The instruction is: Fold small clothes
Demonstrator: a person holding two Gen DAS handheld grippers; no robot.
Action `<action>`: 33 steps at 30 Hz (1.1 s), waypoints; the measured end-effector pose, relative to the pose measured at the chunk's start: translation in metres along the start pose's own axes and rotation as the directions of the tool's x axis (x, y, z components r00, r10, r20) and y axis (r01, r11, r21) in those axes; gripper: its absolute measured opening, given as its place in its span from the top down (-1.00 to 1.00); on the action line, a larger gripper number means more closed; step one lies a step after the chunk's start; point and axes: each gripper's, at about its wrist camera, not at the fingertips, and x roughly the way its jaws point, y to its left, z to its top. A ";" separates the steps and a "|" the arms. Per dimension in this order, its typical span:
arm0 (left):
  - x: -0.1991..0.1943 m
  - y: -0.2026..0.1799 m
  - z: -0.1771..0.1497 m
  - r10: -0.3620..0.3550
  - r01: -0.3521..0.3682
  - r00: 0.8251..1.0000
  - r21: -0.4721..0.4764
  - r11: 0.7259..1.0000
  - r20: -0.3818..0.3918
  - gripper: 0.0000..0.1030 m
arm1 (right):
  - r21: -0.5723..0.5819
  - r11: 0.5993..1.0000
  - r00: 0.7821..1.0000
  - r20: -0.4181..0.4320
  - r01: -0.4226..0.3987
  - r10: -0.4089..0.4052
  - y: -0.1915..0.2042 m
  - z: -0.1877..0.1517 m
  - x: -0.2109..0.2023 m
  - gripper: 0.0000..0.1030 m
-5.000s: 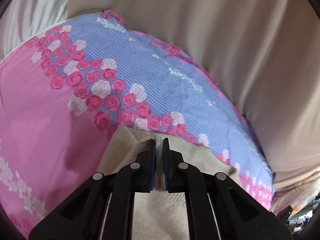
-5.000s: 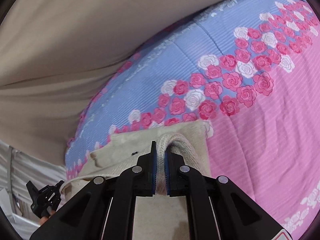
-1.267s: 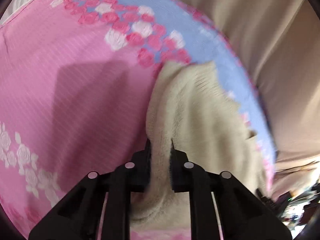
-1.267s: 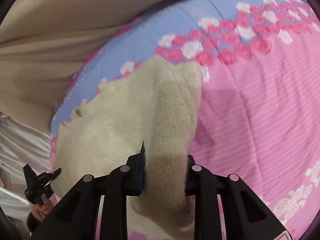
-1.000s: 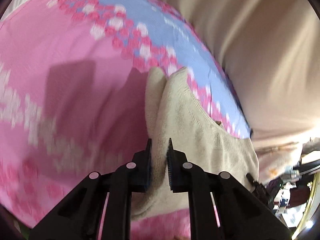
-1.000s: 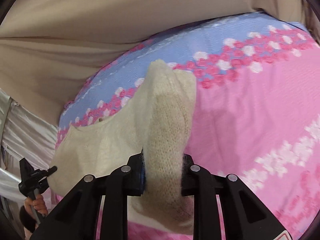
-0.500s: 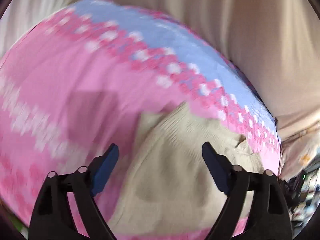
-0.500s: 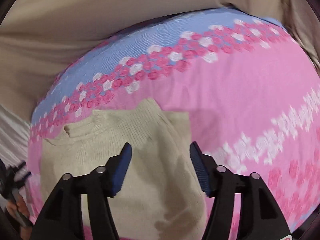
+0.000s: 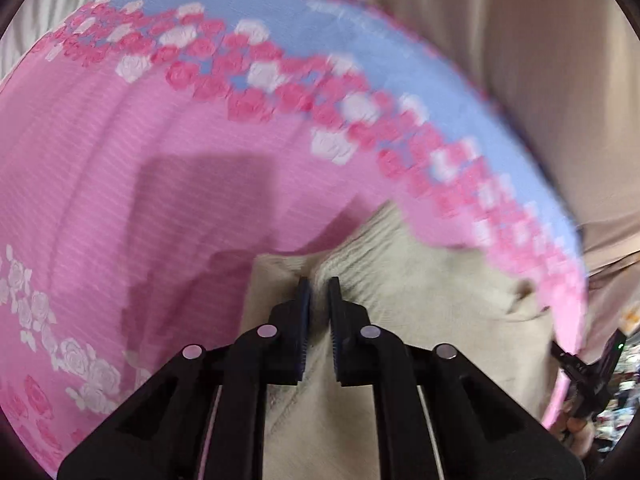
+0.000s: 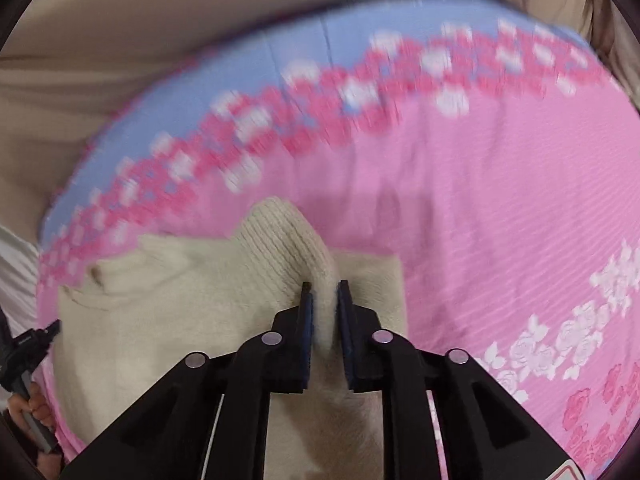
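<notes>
A cream knitted sweater (image 9: 420,300) lies flat on a pink rose-print bedsheet (image 9: 120,160). My left gripper (image 9: 318,284) points down at the sweater's left edge. Its jaws are closing, almost together, with a small pinch of knit between the pads. In the right wrist view the same sweater (image 10: 180,300) fills the lower left. My right gripper (image 10: 324,288) is closing on a raised ribbed fold near the sweater's right edge, and the pads press on the fold from both sides.
The sheet (image 10: 500,200) has a blue band with a rose border at its far side. Beige cloth (image 9: 540,60) hangs behind the bed. The other gripper (image 10: 28,344) and a hand (image 10: 36,404) show at the left edge. Clutter lies beyond the bed's right edge.
Both grippers let go of the sweater and stood wide open above it half a second ago. Both have since dropped and closed onto new pinches of the knit.
</notes>
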 end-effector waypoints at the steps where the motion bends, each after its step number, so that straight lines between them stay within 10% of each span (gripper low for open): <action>1: -0.002 0.002 -0.001 -0.004 0.004 1.000 -0.019 1.000 0.001 0.76 | 0.013 1.000 0.999 0.052 0.008 -0.009 0.004 -0.002 -0.015 0.68; 4: -0.044 0.004 -0.009 -0.050 0.055 0.996 -0.061 0.997 0.072 0.74 | -0.064 0.996 0.983 0.167 -0.069 0.079 0.027 -0.011 -0.070 0.60; 8: -0.072 -0.031 -0.034 -0.173 0.171 0.982 0.040 0.985 0.080 0.47 | -0.273 0.936 0.974 -0.012 -0.222 0.228 0.104 -0.045 -0.062 0.71; 13: -0.006 -0.075 -0.064 -0.126 0.141 0.985 0.131 0.981 -0.115 0.46 | -0.431 0.891 0.986 -0.140 -0.139 0.086 0.167 -0.081 0.014 0.80; 33: -0.002 -0.093 -0.063 0.028 -0.010 0.997 0.239 0.971 -0.072 0.28 | -0.485 0.865 0.987 -0.146 -0.131 0.068 0.232 -0.081 0.033 0.67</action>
